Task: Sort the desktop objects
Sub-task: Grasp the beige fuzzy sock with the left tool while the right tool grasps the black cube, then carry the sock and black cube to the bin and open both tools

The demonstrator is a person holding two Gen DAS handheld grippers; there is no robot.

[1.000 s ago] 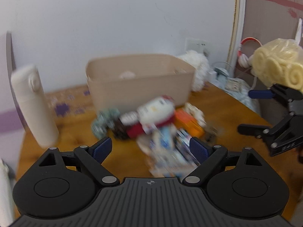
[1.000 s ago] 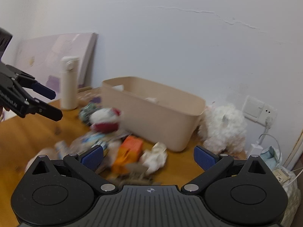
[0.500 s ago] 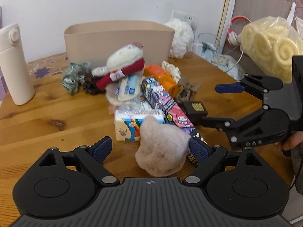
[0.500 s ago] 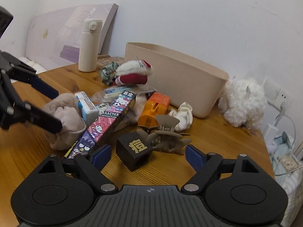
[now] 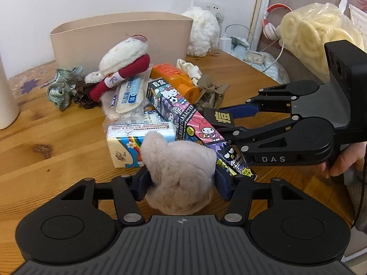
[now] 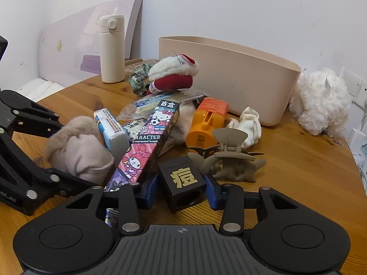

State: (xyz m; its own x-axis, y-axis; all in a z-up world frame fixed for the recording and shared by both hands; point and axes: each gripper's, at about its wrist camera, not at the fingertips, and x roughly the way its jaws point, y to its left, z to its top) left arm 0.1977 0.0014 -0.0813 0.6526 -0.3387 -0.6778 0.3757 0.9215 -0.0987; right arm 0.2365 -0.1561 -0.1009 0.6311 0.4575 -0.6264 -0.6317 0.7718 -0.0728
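Your left gripper (image 5: 182, 180) is clenched on the beige plush (image 5: 181, 171), low on the tabletop (image 5: 57, 151). Your right gripper (image 6: 181, 189) clamps the black cube (image 6: 182, 180); the bin (image 6: 229, 73) sits at 12 o'clock.

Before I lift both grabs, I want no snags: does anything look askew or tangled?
Yes. The long cartoon-print box lies slanted across the pile, one end propped on the tissue pack, the other running under the right hand-held gripper beside the black cube. Lifting may drag it.
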